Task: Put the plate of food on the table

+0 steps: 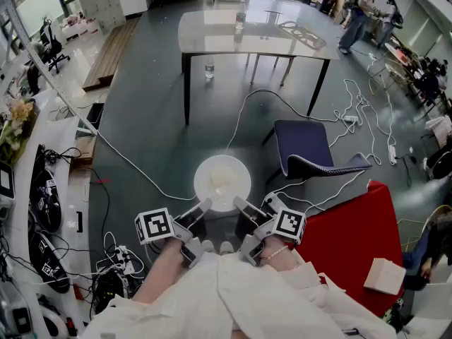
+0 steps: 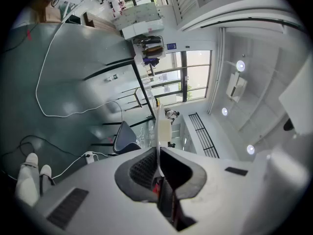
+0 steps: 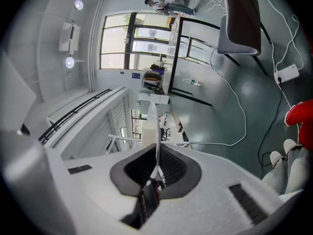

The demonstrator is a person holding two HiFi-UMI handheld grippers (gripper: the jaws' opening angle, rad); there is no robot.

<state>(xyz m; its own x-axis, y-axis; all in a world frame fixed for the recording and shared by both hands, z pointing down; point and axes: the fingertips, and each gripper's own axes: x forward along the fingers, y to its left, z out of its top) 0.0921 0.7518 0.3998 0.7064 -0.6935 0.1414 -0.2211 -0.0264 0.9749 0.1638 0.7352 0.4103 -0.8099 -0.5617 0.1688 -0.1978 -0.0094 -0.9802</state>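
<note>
- Plate (image 1: pixel 222 182) sits in the air over the grey floor, just ahead of the person and between the two grippers, well short of the table (image 1: pixel 212 32).
- The left gripper (image 1: pixel 203 207) has its jaws closed on the plate's near-left rim. In the left gripper view the rim (image 2: pixel 159 126) runs edge-on straight out from between the dark pads (image 2: pixel 144 173), which pinch it with no gap showing.
- The right gripper (image 1: pixel 241 206) grips the near-right rim the same way. Its own view shows the thin white edge (image 3: pixel 156 131) clamped between jaws that are almost fully together.
- Both hands are equally near the plate and share the load, one on each side of its near edge.
- What the plate carries is only a pale patch at its centre; I cannot tell the food.
- The table lies far ahead and almost dead centre, its long side running left to right across the scene, so I judge the carry goes straight forward.
- A water bottle (image 1: pixel 240 20) stands near the middle of the tabletop, and the bare surface to its left looks like the free landing spot.
- On the way, a blue chair (image 1: pixel 304 147) stands to the right and a white cable (image 1: pixel 141 171) crosses the floor to the left, both clear of the straight path.
</note>
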